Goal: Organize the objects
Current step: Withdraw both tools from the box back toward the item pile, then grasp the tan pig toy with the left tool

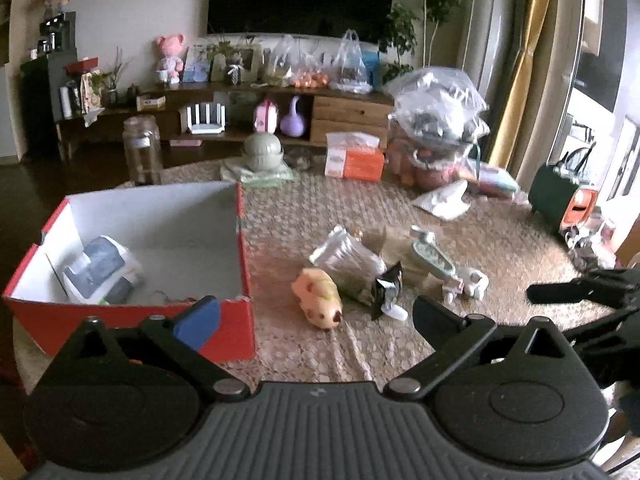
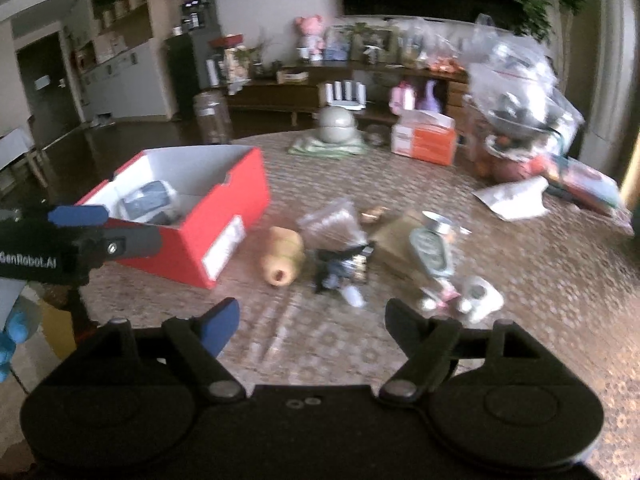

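Both hand-held grippers hang over the surface (image 1: 500, 240) with nothing between their parted jaws: the left hand-held gripper (image 1: 316, 312) and the right hand-held gripper (image 2: 312, 320). The red box (image 1: 224, 336) sits at ten o'clock, a white device (image 1: 100, 270) inside; the pig toy (image 1: 318, 298) and packets (image 1: 348, 260) lie loose at twelve.

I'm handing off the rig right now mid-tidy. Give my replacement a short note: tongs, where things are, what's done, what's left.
Left tongs: open, empty, near the red box.
Right tongs: open, empty, facing the loose pile.
Done: one white-and-blue item lies in the box.
Left on the table: pig toy, clear packet, black packet, green bottle, small white toy.
Likely next: pig toy, closest to the box.
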`<action>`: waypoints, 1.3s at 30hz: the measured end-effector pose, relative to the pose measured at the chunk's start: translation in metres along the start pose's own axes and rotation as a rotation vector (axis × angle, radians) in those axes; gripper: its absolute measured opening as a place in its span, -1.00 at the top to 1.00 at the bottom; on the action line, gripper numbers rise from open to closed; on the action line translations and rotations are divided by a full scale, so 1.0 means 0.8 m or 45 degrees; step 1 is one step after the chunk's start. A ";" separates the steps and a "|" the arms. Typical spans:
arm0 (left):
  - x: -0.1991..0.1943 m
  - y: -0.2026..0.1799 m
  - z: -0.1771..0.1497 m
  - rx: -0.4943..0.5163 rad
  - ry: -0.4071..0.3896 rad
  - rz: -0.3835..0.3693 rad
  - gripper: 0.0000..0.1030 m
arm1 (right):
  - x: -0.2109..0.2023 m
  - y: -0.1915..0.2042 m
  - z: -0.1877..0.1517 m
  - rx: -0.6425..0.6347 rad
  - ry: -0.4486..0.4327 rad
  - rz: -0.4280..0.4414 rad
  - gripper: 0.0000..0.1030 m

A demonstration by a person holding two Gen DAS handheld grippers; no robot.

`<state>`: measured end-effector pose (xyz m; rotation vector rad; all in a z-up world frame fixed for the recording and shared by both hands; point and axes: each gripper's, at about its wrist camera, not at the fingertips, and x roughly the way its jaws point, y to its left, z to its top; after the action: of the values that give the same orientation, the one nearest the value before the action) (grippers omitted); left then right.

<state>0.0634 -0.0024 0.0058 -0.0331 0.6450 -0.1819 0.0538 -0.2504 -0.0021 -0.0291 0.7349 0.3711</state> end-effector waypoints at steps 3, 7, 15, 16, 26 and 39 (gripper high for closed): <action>0.017 -0.016 -0.007 0.035 0.008 0.040 -1.00 | -0.003 -0.024 -0.006 0.031 -0.006 -0.049 -0.56; 0.046 -0.031 -0.013 0.018 0.043 0.053 -1.00 | -0.002 -0.053 -0.013 0.067 0.003 -0.076 -0.56; 0.097 -0.061 -0.026 0.038 0.079 0.063 -1.00 | 0.016 -0.094 -0.021 0.087 0.046 -0.133 -0.56; 0.102 -0.062 -0.026 0.026 0.080 0.067 -1.00 | 0.019 -0.098 -0.021 0.090 0.052 -0.138 -0.56; 0.168 -0.053 -0.021 -0.053 0.139 0.172 -0.99 | 0.074 -0.139 -0.019 0.132 0.133 -0.159 -0.56; 0.217 -0.038 -0.043 -0.150 0.177 0.221 -0.97 | 0.143 -0.164 -0.012 0.095 0.216 -0.161 -0.55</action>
<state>0.1739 -0.0624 -0.1224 -0.0778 0.7931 0.0217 0.1700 -0.3378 -0.0978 -0.0372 0.9091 0.2216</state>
